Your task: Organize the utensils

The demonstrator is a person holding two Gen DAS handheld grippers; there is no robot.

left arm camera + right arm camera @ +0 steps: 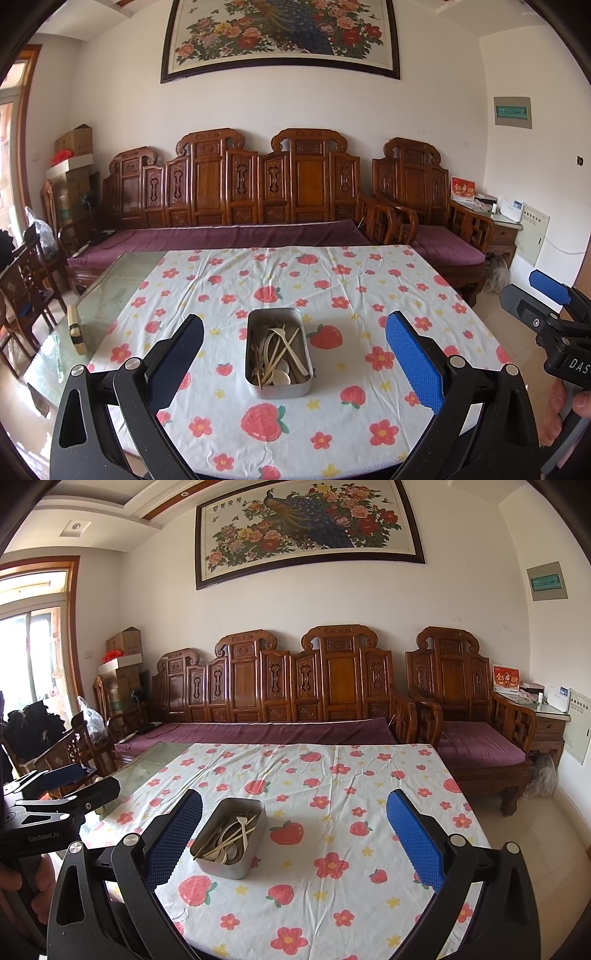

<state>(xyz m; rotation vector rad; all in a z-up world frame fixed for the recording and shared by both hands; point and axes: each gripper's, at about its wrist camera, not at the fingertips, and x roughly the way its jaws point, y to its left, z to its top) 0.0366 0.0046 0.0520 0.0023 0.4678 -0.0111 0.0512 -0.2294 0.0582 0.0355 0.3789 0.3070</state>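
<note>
A grey metal box [279, 390] [236, 870] sits on the strawberry-print tablecloth [332, 288] [332, 775]. Inside lie several cream spoons [284, 376] [231, 853] and thin chopsticks [282, 349] [221, 840], jumbled together. My left gripper [293, 363] hovers above the table's near edge, open, with the box between and beyond its fingers. My right gripper [295, 840] is open too, nothing in it; the box lies just right of its left finger [173, 843]. Each gripper shows at the edge of the other's view, held by a hand.
A bare glass table top [107, 295] shows left of the cloth, with a small wooden block [75, 330] on it. A carved wooden sofa [236, 192] with purple cushions stands behind the table, an armchair [472, 716] to the right, dining chairs [26, 288] at left.
</note>
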